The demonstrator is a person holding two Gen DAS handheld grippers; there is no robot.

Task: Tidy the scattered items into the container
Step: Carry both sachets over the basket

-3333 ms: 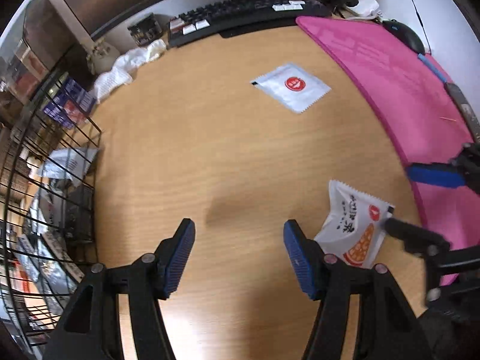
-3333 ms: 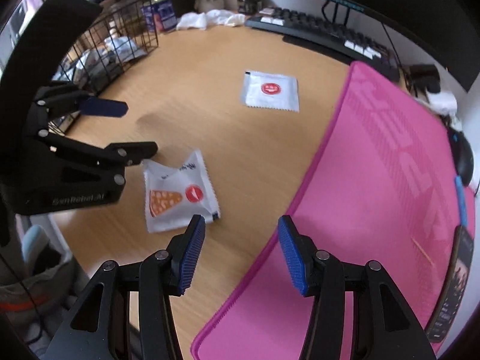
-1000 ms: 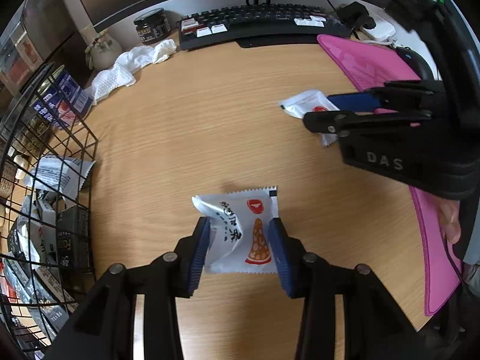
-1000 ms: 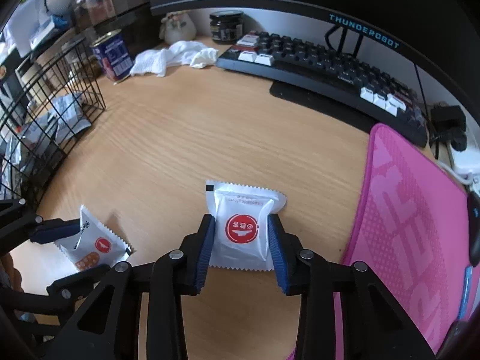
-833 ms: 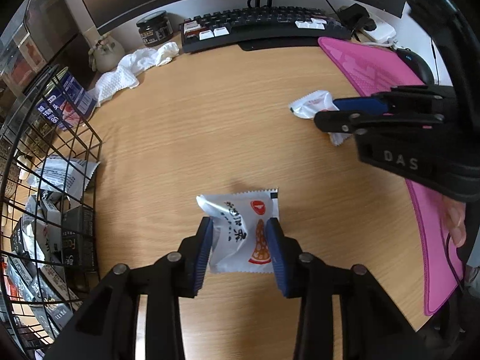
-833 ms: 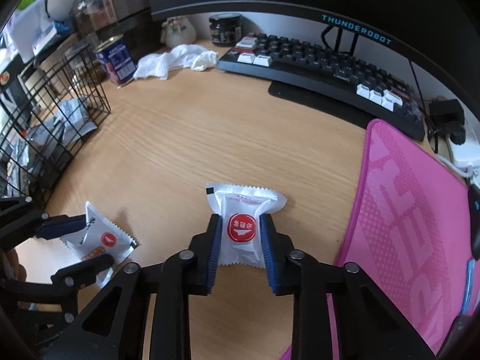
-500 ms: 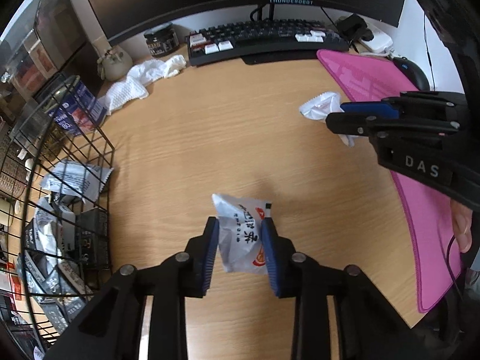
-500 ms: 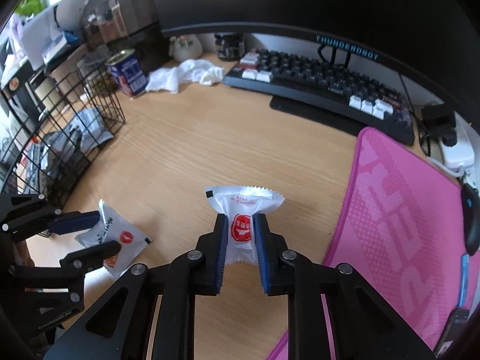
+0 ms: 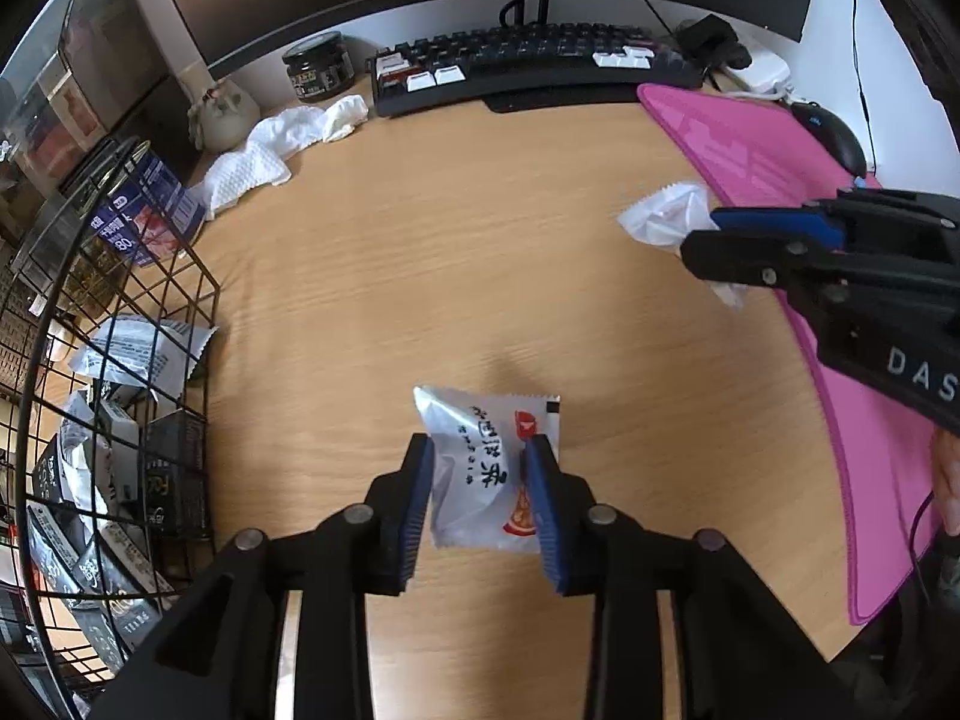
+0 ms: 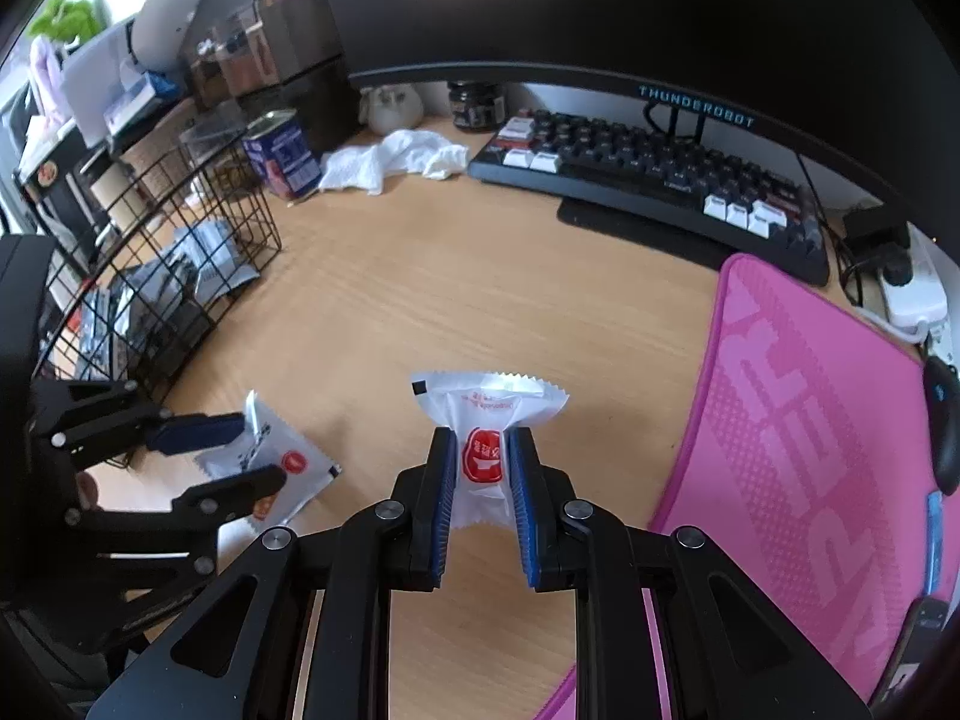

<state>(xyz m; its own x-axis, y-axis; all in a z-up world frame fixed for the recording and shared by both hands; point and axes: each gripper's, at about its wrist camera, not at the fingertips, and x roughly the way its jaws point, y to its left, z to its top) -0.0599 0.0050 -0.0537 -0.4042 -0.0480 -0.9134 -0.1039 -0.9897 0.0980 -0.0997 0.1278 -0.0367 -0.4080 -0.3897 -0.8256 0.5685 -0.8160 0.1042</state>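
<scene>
Left gripper (image 9: 483, 471) is easing apart around its pizza-print sachet (image 9: 489, 468); right gripper (image 10: 478, 468) pinches the red-dot sachet (image 10: 483, 420), wire basket (image 10: 174, 252) at ten o'clock.

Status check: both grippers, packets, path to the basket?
Left gripper jaws opening, packet between them. Right gripper clamps second packet. Basket left, path clear.

The wire basket (image 9: 114, 396) is cut off by the left wrist view's left edge; print on the packets inside is too small to read. The monitor (image 10: 600, 18) is cropped at the top edge of the right wrist view.
</scene>
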